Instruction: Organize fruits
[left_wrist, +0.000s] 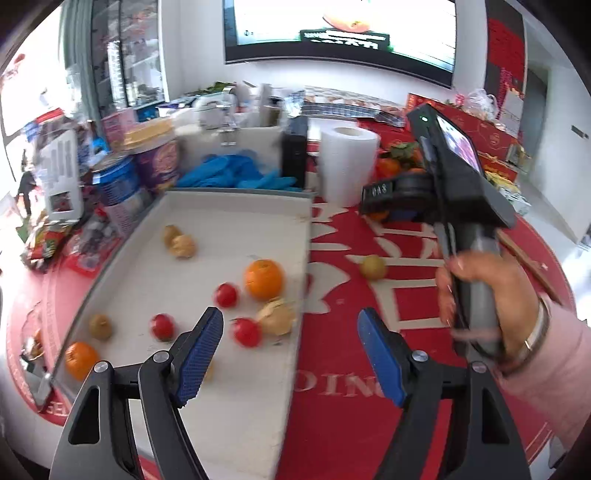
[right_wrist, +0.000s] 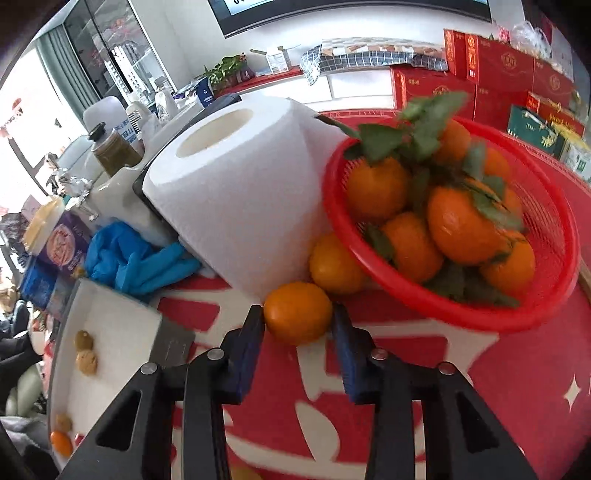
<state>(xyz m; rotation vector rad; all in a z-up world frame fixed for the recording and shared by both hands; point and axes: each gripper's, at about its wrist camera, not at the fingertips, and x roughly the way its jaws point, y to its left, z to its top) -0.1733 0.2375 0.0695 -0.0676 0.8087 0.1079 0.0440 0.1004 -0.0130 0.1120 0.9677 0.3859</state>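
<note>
My right gripper (right_wrist: 297, 319) is shut on a small orange (right_wrist: 298, 310) that rests on the red cloth, one blue pad against each side. A second orange (right_wrist: 334, 264) lies just behind it, against a red basket (right_wrist: 554, 236) holding several leafy oranges. My left gripper (left_wrist: 291, 334) is open over the right edge of a white tray (left_wrist: 236, 221) with nothing between its fingers. The tray holds an orange (left_wrist: 264, 283), three cherry tomatoes (left_wrist: 226, 294), several brown fruits (left_wrist: 183, 245) and another orange (left_wrist: 80, 360). A yellowish fruit (left_wrist: 373, 266) lies loose on the cloth.
A paper roll (right_wrist: 236, 192) stands close to the left of the basket, with blue gloves (right_wrist: 136, 258) beside it. Tins, packets and boxes (left_wrist: 110, 177) crowd the table left of and behind the tray. A hand (left_wrist: 487, 295) holds the right gripper's handle.
</note>
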